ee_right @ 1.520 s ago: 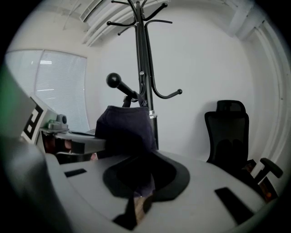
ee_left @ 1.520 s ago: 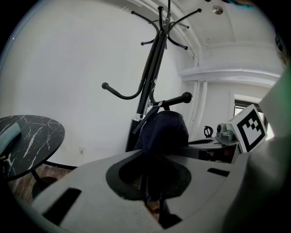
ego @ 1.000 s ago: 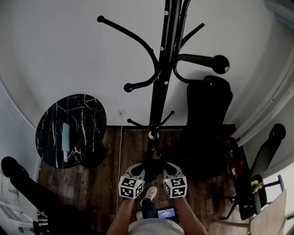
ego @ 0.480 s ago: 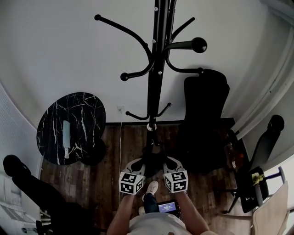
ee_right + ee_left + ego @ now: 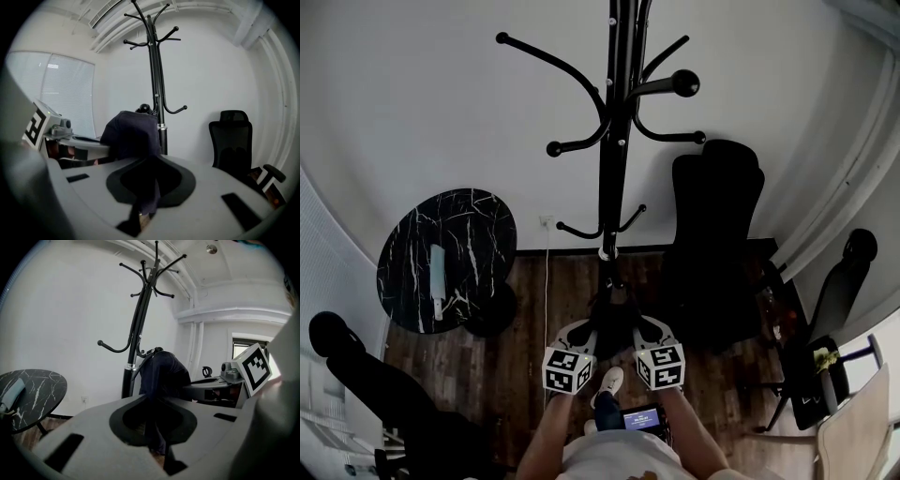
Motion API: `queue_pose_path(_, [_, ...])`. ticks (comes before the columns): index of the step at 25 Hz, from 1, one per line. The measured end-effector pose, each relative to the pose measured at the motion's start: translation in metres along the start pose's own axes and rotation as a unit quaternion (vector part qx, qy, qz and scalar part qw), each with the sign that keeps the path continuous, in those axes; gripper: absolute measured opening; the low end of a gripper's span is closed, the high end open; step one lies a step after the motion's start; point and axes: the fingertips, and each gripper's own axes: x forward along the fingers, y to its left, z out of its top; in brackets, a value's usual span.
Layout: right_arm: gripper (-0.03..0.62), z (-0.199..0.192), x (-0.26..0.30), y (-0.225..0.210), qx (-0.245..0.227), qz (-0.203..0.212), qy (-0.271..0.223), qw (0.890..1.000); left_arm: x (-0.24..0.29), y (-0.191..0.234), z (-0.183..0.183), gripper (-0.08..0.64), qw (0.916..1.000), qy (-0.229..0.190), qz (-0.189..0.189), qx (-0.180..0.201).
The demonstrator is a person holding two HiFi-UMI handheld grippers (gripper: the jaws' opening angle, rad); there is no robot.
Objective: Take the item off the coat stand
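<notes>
A person holds two grey two-jaw tools side by side, both tilted slightly downward toward a tall black metal coat stand [image 5: 607, 141].

The left gripper [image 5: 584, 330] is clenched. In the left gripper view its jaws are drawn almost together on a fold of a dark navy cloth item [image 5: 161, 376]. The cloth rises out of the narrow slot between the jaws and bulges up just ahead of them.

The right gripper [image 5: 643, 328] is clamped the same way. In the right gripper view its jaws pinch another fold of the same cloth, which hangs a little below the grip and mounds up in front.

The cloth spans the gap between the two tools, one gripping each side. In the head view it is a dark mass at their tips, low down and well below the stand's upper hooks. Whether it touches the stand's pole, which rises just beyond the cloth, cannot be told.

Off to the left of the left gripper is a round black marble-topped table [image 5: 445, 258]. To the right of the right gripper is a black high-backed office chair [image 5: 712, 234].
</notes>
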Motion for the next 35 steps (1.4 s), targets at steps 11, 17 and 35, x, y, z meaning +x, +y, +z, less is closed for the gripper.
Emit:
queue_pose_path(11, [0.034,0.001,-0.019,0.01,-0.005,-0.001,-0.004,1.0,-0.016,-0.009,0.002,0.029,1.0,-0.005,-0.002,0.007])
queue_pose_path(17, [0.034,0.006,-0.038,0.014,0.01,-0.008,-0.018,1.0,-0.025,-0.019,0.009,0.029,0.9997,-0.019,-0.012,0.002])
queue_pose_path(35, [0.032,0.009,-0.081,0.024,0.025,-0.009,-0.045,0.999,-0.053,-0.051,0.014,0.029,0.9989,-0.044,-0.017,-0.004])
